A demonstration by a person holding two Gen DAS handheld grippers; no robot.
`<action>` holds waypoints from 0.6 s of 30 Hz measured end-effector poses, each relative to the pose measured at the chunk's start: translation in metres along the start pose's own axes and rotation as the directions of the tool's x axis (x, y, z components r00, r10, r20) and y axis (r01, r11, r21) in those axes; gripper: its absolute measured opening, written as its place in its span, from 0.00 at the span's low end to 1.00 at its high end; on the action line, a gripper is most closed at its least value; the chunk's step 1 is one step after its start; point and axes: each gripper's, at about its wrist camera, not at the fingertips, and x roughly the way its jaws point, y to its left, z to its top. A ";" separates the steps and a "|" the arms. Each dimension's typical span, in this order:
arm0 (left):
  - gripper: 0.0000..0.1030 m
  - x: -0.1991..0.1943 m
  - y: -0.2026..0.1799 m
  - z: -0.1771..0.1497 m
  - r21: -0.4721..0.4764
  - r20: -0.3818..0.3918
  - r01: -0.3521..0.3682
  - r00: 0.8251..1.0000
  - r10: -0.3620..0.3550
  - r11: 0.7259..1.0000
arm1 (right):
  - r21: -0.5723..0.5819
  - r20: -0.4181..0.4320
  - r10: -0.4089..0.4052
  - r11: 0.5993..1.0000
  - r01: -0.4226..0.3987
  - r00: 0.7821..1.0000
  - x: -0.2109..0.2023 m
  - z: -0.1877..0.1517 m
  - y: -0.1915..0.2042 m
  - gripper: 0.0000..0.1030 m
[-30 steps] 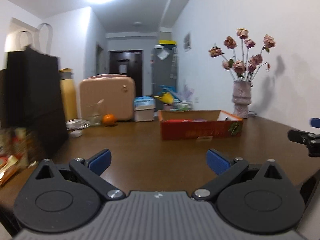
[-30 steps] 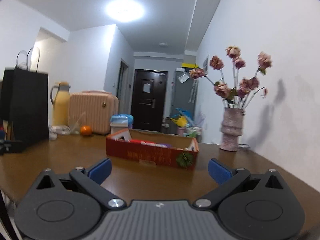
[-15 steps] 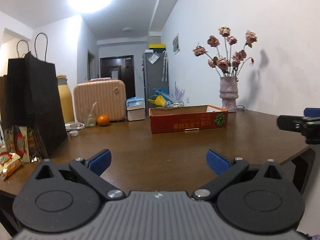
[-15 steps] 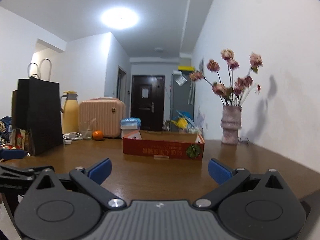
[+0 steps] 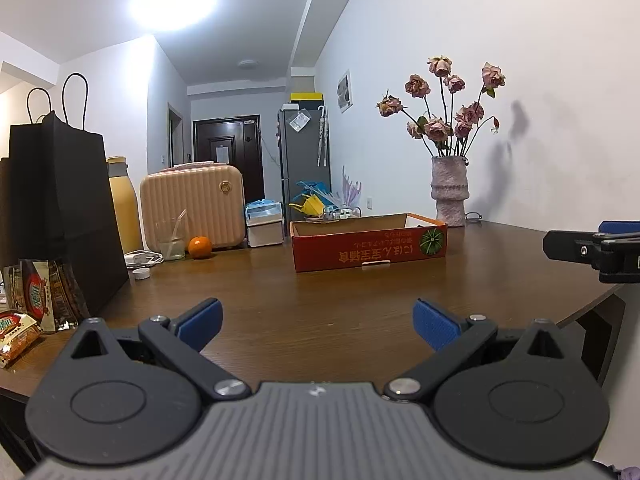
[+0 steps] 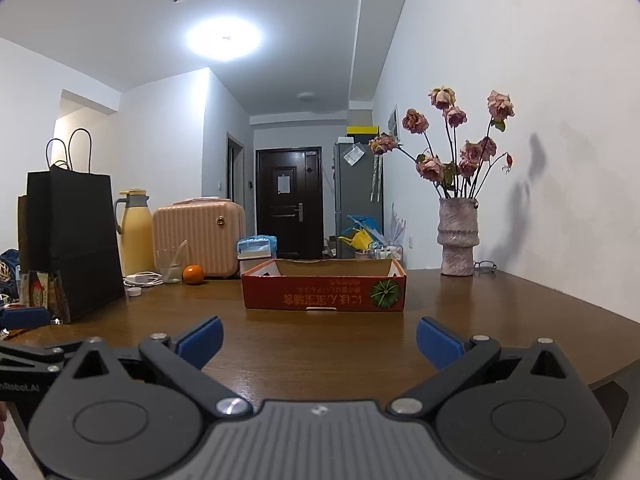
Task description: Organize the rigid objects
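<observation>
A red cardboard tray (image 5: 368, 248) stands open-topped on the brown table (image 5: 320, 300); it also shows in the right wrist view (image 6: 324, 292). My left gripper (image 5: 318, 324) is open and empty, low over the table's near edge. My right gripper (image 6: 318, 338) is open and empty, facing the tray from the near edge. An orange (image 5: 200, 247) lies by a glass (image 5: 172, 242) at the back left. Snack packets (image 5: 16, 332) lie at the left edge. The tray's inside is hidden.
A black paper bag (image 5: 60, 216), a yellow flask (image 5: 122, 204) and a pink case (image 5: 192, 208) stand at the left back. A vase of dried roses (image 5: 448, 192) stands by the right wall. A white cap (image 5: 141, 274) and cable (image 5: 140, 258) lie near the glass.
Both grippers have pulled back and dropped toward the table's near edge; the tray looks farther away. Both stay open.
</observation>
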 end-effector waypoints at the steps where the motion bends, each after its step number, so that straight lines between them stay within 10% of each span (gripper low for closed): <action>1: 1.00 0.000 0.000 0.000 0.000 0.000 0.001 1.000 -0.001 1.000 | -0.002 0.000 0.006 1.000 -0.006 1.000 -0.001 0.000 0.001 1.00; 18: 1.00 0.000 0.002 0.002 0.002 0.007 0.003 1.000 -0.003 1.000 | 0.012 -0.007 0.013 1.000 -0.013 1.000 0.000 0.000 0.001 1.00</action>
